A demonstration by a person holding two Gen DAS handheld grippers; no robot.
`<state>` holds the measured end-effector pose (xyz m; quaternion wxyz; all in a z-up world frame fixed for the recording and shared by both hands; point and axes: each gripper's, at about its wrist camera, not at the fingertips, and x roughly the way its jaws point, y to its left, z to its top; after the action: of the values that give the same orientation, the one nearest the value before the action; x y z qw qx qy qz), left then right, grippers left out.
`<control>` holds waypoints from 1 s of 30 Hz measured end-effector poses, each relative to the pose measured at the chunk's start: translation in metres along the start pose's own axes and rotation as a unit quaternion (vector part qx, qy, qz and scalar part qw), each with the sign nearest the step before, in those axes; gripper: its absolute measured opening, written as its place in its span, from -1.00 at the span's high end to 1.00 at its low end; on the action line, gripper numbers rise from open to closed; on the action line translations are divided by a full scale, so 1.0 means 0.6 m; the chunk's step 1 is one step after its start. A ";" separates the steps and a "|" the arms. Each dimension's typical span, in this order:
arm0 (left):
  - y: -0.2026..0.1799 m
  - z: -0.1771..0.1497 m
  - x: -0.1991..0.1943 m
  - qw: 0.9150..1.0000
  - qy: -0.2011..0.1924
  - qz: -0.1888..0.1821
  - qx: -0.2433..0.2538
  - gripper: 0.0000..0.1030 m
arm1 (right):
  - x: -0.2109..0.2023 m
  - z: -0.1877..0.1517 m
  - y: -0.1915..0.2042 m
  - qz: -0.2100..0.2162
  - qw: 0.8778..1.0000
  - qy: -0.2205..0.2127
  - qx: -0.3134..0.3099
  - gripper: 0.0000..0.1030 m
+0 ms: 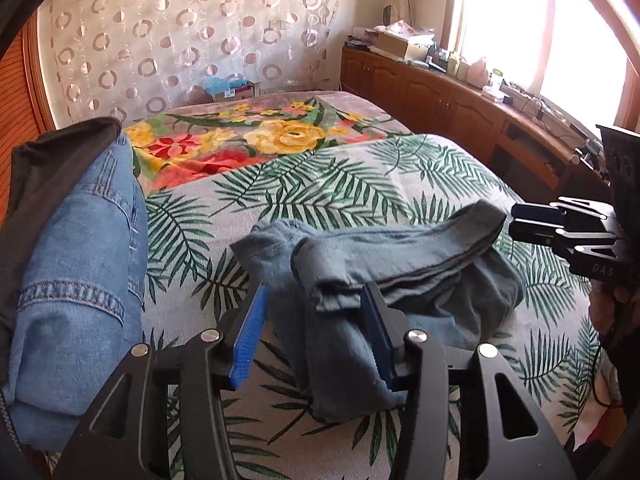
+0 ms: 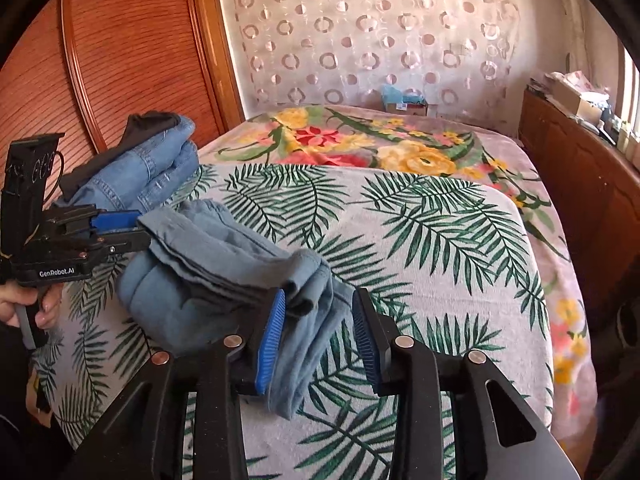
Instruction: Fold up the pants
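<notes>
Pants [image 1: 400, 264]: one folded pair; two tongs, both parted.

home bedroom | bed [image 2: 400, 216] | curtain [image 2: 380, 40] | wooden cabinets [image 1: 432, 92]

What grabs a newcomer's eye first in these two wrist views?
The folded grey-blue pants lying in a bundle mid-bed on the palm-leaf sheet, with the left gripper and right gripper open at either end, cloth between the pads but not pinched. Next, the bright floral blanket beyond it toward the wall, and the stack of denim jeans at the bed's edge by the wooden panel.
</notes>
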<state>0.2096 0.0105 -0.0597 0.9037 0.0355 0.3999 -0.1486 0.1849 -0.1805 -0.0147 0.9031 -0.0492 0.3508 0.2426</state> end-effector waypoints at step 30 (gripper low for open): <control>0.004 0.024 0.068 0.999 0.033 0.032 0.018 -0.54 | 0.072 0.054 -0.010 -0.048 0.999 0.013 -0.019 0.25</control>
<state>0.2468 0.0003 -0.0798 0.8937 0.0690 0.4251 -0.1259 0.2349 -0.1598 -0.0192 0.9079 -0.0867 0.3553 0.2050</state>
